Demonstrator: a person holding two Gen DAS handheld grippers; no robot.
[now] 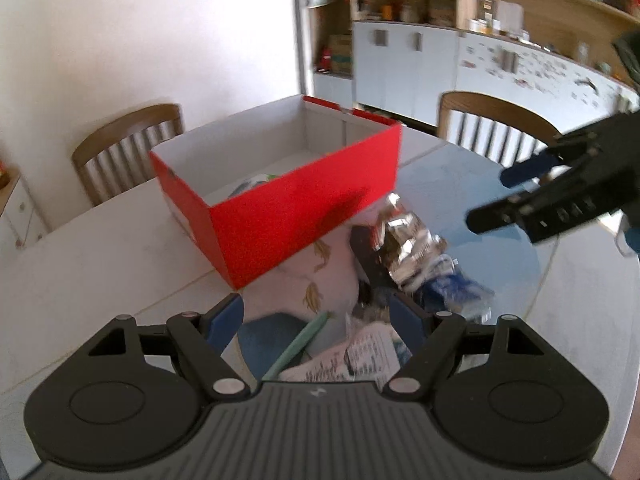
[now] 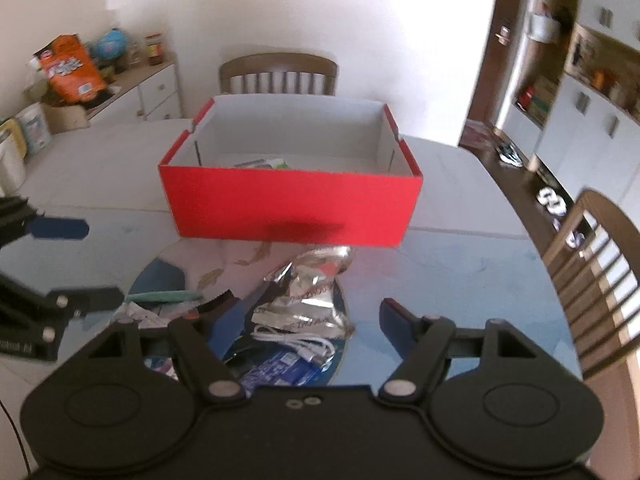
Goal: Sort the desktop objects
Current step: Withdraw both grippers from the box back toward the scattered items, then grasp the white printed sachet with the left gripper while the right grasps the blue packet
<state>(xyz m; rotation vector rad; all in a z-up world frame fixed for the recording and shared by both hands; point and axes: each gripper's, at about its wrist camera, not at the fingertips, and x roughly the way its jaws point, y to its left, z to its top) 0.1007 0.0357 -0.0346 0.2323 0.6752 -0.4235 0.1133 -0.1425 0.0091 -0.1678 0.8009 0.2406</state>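
Observation:
A red box (image 1: 304,220) with a white inside stands on the table (image 1: 100,264); it also shows in the right wrist view (image 2: 292,208), with a few small items on its floor. In front of it lies a pile: a crumpled silver foil bag (image 1: 404,248) (image 2: 312,292), a green pen (image 1: 298,344) (image 2: 164,297), a white cable (image 2: 296,342), a blue packet (image 2: 280,372) and printed paper (image 1: 360,356). My left gripper (image 1: 316,316) is open above the pen and paper. My right gripper (image 2: 312,320) is open above the foil bag and holds nothing.
Wooden chairs (image 1: 124,152) (image 2: 596,280) stand around the table. The pile lies on a shiny round mat (image 2: 460,280). Each gripper shows in the other's view, the right one (image 1: 524,196) and the left one (image 2: 60,264). Cupboards and shelves (image 1: 440,64) line the room.

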